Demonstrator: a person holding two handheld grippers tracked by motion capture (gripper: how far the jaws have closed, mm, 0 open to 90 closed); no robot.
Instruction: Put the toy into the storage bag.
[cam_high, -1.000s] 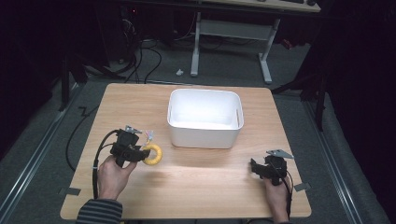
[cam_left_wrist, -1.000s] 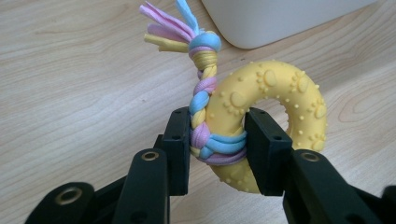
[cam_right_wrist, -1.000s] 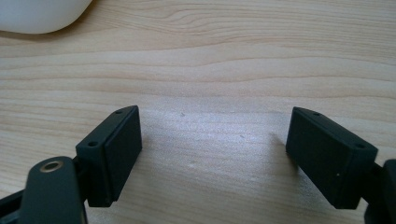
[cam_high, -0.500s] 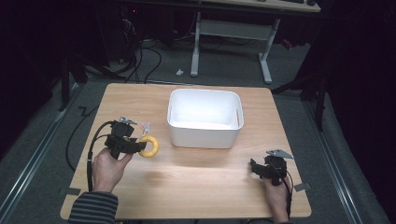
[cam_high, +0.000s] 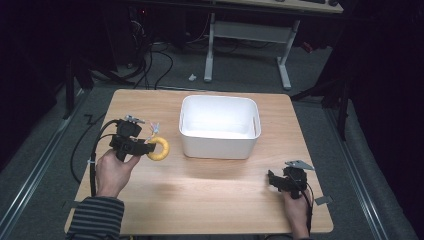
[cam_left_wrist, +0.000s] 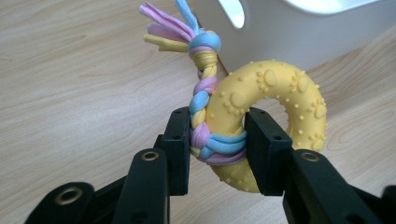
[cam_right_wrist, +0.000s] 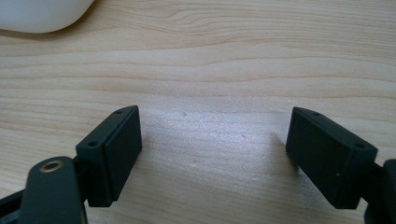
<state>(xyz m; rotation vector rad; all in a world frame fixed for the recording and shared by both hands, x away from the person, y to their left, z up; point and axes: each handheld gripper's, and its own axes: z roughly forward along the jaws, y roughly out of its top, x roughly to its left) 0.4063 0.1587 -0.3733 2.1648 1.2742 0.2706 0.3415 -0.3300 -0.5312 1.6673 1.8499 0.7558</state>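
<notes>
High view: the left gripper (cam_high: 145, 148) holds the yellow ring toy (cam_high: 159, 148) near the table's (cam_high: 210, 195) left edge, just beside the white bin (cam_high: 220, 142); the right gripper (cam_high: 274, 181) sits by the near right corner.
Left gripper view: jaws clamp the ring toy (cam_left_wrist: 261, 116) and its braided rope (cam_left_wrist: 201, 100).
Right gripper view: jaws spread wide over bare wood, gripping nothing.

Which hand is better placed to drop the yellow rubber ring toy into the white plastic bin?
Left. The left gripper is already clamped on the yellow rubber ring toy with the braided rope, right beside the white plastic bin. The right gripper rests open and empty near the table's front edge.
</notes>
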